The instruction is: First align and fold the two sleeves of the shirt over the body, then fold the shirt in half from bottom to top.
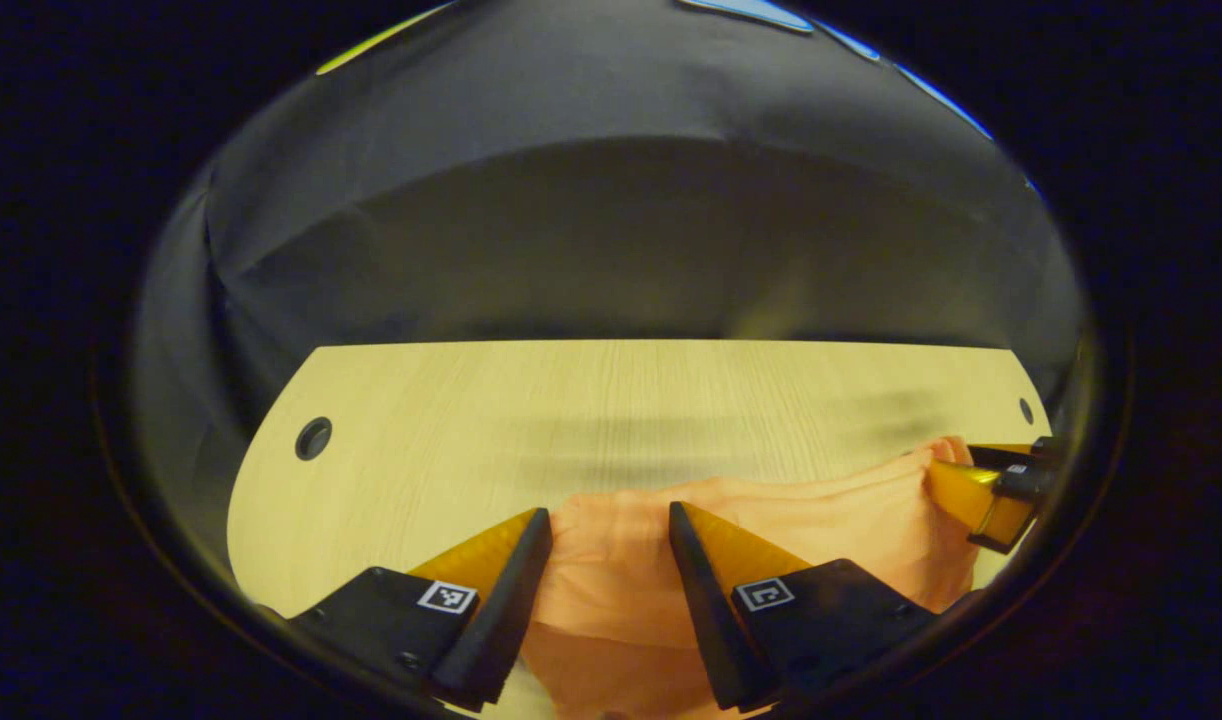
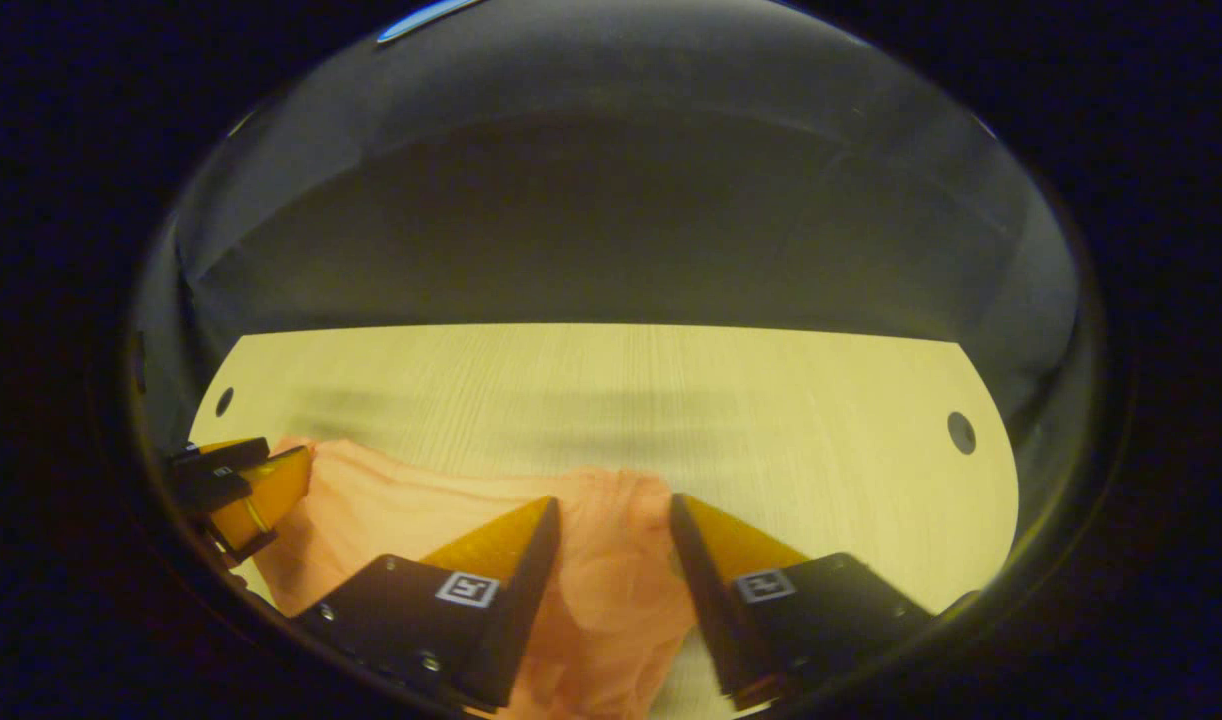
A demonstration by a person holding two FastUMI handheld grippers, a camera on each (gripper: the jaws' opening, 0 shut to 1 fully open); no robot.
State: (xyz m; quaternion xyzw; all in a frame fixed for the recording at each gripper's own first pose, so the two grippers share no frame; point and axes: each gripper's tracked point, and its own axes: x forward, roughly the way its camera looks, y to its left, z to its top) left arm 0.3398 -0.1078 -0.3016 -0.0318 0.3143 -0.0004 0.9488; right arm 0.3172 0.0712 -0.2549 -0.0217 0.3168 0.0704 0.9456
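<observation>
Left gripper view: both claws [image 1: 609,512] [image 2: 611,500] gape over blurred shirt [image 1: 821,520], hem cut off.

**Shirt: bunched, near table's front edge**

Shirt [image 1: 771,520] is a thin, soft orange-peach fabric, wrinkled and gathered rather than flat. In the left gripper view it spans from bottom centre out to the right, its far edge a wavy ridge across the pale wood table [image 1: 471,420]. In the right gripper view, shirt [image 2: 421,500] runs from the left edge to bottom centre. Sleeves and hem cannot be told apart. Motion blur softens detail.
</observation>
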